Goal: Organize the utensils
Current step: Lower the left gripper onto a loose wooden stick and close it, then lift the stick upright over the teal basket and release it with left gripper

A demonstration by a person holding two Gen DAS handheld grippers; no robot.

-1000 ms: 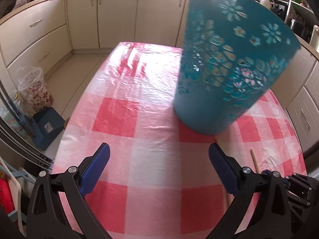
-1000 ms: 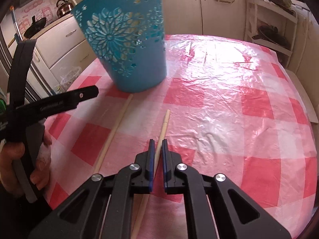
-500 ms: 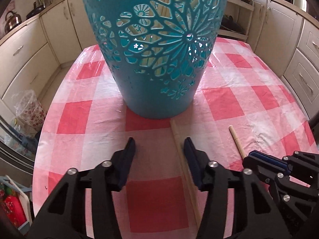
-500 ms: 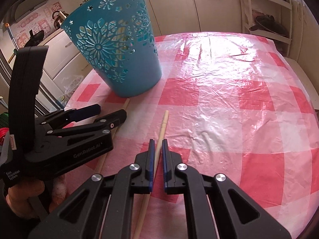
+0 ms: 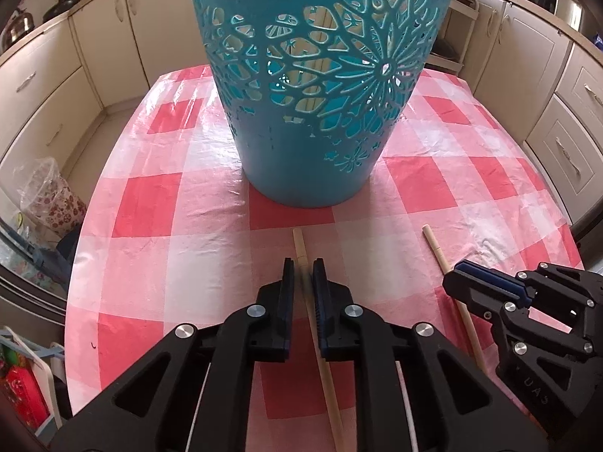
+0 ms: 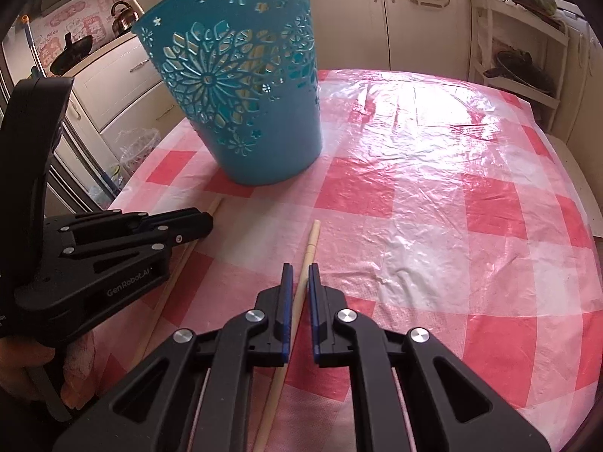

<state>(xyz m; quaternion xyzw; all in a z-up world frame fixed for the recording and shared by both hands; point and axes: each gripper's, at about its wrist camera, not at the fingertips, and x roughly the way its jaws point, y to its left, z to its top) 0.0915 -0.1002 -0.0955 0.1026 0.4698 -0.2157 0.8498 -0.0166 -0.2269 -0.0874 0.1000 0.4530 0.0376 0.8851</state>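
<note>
Just before the teal basket (image 5: 312, 86), each gripper's jaws stood narrowed around its own chopstick (image 5: 301, 252), seemingly clamped; light, stiff, slippery, best pinched mid-shaft.

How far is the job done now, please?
Done: some sticks seem to stand already inside the blue basket. In hand: left gripper and right gripper each clamp one chopstick lying on the table. Left: dropping both into the basket.
</note>
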